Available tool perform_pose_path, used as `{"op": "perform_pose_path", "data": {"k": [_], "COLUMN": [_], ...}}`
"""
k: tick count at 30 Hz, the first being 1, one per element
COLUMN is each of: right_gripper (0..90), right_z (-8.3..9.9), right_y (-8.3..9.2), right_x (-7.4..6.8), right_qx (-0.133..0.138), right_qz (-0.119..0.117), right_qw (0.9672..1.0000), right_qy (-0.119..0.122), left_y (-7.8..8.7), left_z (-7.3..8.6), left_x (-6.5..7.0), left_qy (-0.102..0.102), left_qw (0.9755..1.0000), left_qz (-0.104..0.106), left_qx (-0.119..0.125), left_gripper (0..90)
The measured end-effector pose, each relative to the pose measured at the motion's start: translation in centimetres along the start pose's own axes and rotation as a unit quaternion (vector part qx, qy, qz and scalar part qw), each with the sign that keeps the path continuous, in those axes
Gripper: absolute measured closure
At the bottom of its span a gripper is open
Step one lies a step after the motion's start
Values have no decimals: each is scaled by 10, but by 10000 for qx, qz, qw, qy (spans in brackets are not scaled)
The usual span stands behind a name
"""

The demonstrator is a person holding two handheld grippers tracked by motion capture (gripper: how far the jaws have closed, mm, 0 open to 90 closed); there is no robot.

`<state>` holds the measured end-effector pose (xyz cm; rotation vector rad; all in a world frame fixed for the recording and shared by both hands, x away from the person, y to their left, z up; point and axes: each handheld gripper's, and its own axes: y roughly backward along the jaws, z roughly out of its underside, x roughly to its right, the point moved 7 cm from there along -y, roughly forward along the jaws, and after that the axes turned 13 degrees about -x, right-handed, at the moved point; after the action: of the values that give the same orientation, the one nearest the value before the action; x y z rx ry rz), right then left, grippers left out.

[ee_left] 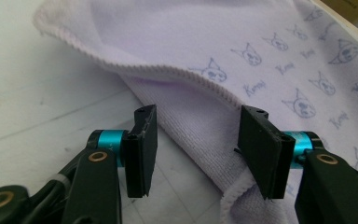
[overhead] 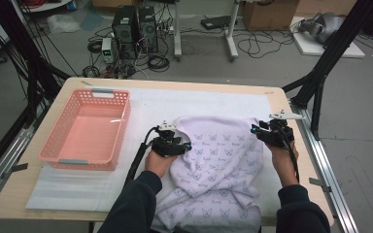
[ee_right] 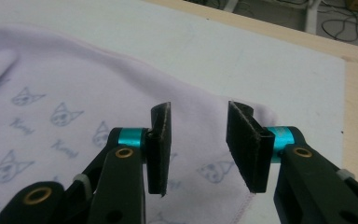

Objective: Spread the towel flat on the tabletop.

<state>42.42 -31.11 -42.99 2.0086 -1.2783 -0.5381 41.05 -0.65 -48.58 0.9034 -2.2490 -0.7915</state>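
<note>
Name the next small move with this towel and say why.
Probably lower both and close on the far edge. The left hand-held gripper and right hand-held gripper are open, with the lilac towel lying rumpled beneath their jaws, ungripped; the pink basket waits beside it.

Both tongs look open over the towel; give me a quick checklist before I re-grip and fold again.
1. Left tongs open: ok, the jaws stand apart with a towel edge lying between them, unpinched.
2. Right tongs open: ok, jaws apart above the towel's corner.
3. Towel flat: not ok, it is folded over and rumpled, with its near part hanging over the table edge.
4. Pink basket clear of the work: ok, it sits apart to the left.
5. Basket contents: ok, nothing visible inside.
</note>
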Motion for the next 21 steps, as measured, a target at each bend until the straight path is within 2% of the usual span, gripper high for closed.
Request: {"op": "perform_pose_path", "data": {"k": [3, 5, 7, 9, 11, 13, 14, 15, 16, 17, 19, 21], "right_gripper": [597, 596, 591, 590, 589, 581, 578, 571, 569, 568, 567, 551], "right_z": [5, 10, 16, 22, 28, 35, 38, 41, 43, 47, 52, 56], "right_y": [4, 5, 6, 6, 5, 6, 6, 7, 7, 7, 6, 5], "right_x": [-4, -4, -5, -6, -7, -7, -8, -8, -9, -9, -9, -8], "right_qx": [2, -10, -25, -36, -75, -78, -76, -67, -65, -94, -123, -128], "right_qz": [-20, 8, -42, -61, -64, -128, -171, -206, -261, -286, -302, -278], "right_qw": [9999, 9999, 9999, 9999, 9999, 9999, 9998, 9998, 9996, 9995, 9994, 9995], "right_qy": [117, 158, 103, 96, 99, 73, 43, 38, 48, 73, 64, 29], "left_y": [15, 23, 25, 21, 13, 4, 1, -1, -3, -3, 2, 9], "left_z": [-6, -8, -8, -5, 0, 4, 7, 8, 8, 6, 1, -3], "left_x": [-3, -3, 1, 3, 3, 2, 2, 2, 1, -3, -17, -36], "left_qy": [104, 183, 144, 66, 26, -56, -146, -285, -423, -401, -182, 157], "left_qw": [9996, 9990, 9985, 9994, 10000, 9995, 9991, 9984, 9973, 9970, 9947, 9915], "left_qz": [40, 215, 394, 286, 88, -126, -170, -266, -454, -569, -998, -1293], "left_qx": [269, 360, 352, 184, -30, -274, -361, -411, -381, -347, -190, 15], "left_gripper": [475, 477, 482, 484, 485, 512, 563, 696, 816, 830, 841, 844]}}
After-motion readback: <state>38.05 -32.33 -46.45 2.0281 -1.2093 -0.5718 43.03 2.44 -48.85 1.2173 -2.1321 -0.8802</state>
